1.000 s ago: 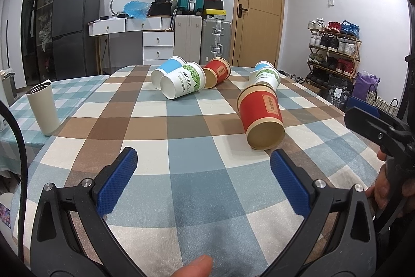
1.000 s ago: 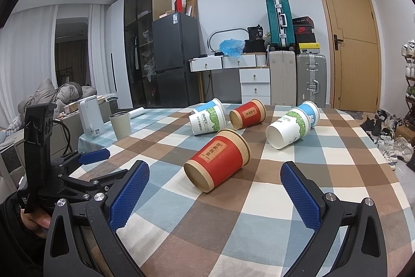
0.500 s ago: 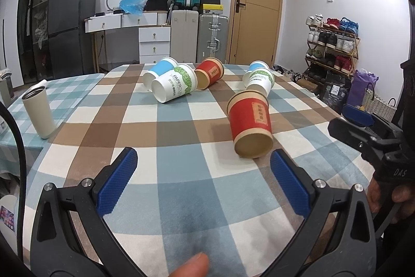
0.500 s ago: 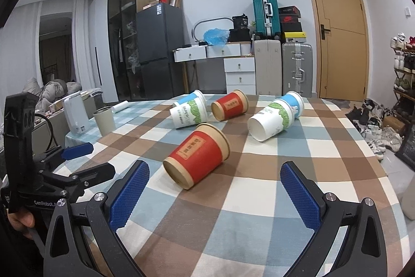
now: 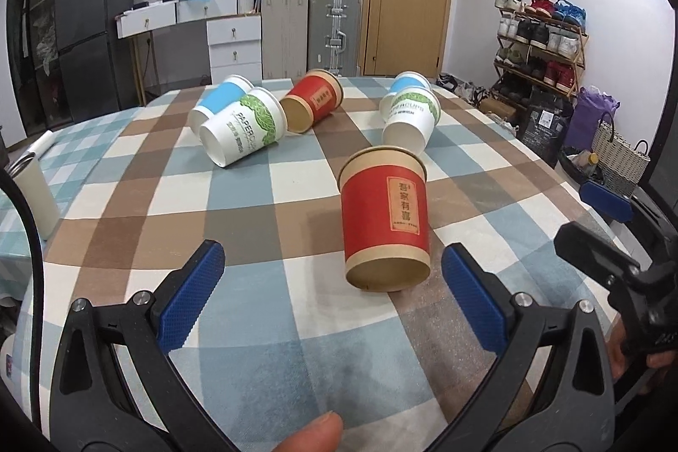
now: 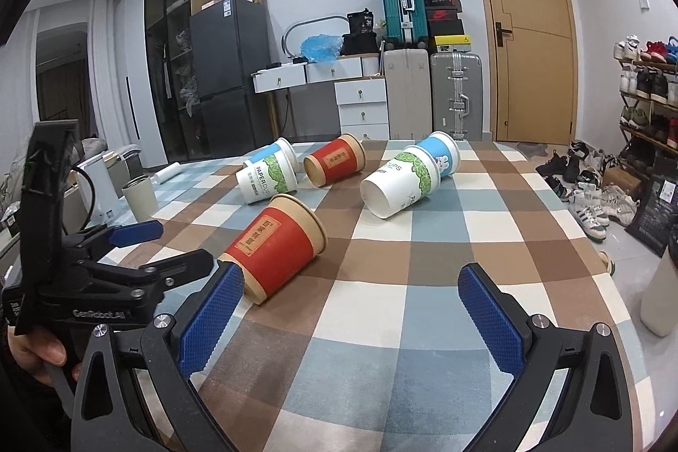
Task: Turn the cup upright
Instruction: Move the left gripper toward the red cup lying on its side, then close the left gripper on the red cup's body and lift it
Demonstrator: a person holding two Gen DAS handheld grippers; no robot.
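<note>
Each black plastic gripper (image 5: 332, 293) has blue textured pads (image 5: 188, 301), silver screws and white lettering.

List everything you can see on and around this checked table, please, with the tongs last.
Near red cup: one, red with tan rim, on its side close in front of the left tongs.
Far red cup: one, red, on its side at the far end.
Green-print cups: two, white and green, on their sides.
Blue-band cups: two, white and blue, on their sides behind the green ones.
Tumbler: one, cream, upright at the table's left edge.
Table: one, blue, brown and white checks.
Suitcases: teal, grey and silver ones, by the wall.
Shoe rack: one, right wall.
Left tongs: blue pads, open.
Right tongs: blue pads, open.
</note>
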